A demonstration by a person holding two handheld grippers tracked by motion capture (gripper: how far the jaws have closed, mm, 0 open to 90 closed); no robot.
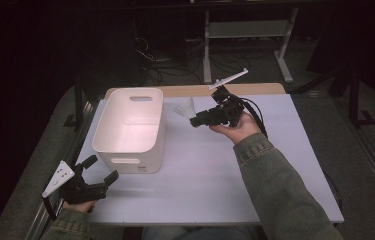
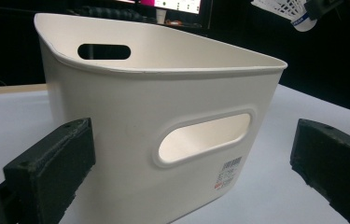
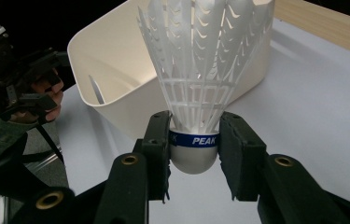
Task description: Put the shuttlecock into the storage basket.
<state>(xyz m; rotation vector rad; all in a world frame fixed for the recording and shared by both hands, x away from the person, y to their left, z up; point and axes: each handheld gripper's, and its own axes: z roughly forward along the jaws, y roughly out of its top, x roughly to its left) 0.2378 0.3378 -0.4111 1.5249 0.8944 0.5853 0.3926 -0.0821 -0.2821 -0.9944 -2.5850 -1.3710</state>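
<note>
**Shuttlecock held beside the white bin, left gripper idle at the near corner**

From the high view I saw my left gripper [image 1: 100, 172] at the near left corner of the table [image 1: 275, 165], its jaws spread wide with nothing between them, pointing toward the near wall of the white bin [image 1: 130, 127]. In the left gripper view the two black pads sat well apart on either side of that bin [image 2: 140, 116], whose near wall with its handle slot and barcode sticker blocked most of what lay beyond; neither pad touched it.

The bin stood upright on the left half of the table. What I could see of its inside looked bare in the high view and in the right gripper view, though the far wall hid part of the floor from the right-hand camera.

To the right of the bin, my right hand [image 1: 240, 127] held the right gripper [image 1: 193, 121] above the table, jaws aimed left toward the bin's far right corner. In the right gripper view the jaws were closed narrowly on the white cork base of the shuttlecock [image 3: 196, 93], at its blue band reading PEAK, feathers fanning toward the bin [image 3: 116, 60] just beyond. The shuttlecock [image 1: 182, 109] hung just beside the bin's rim, outside it.
</note>
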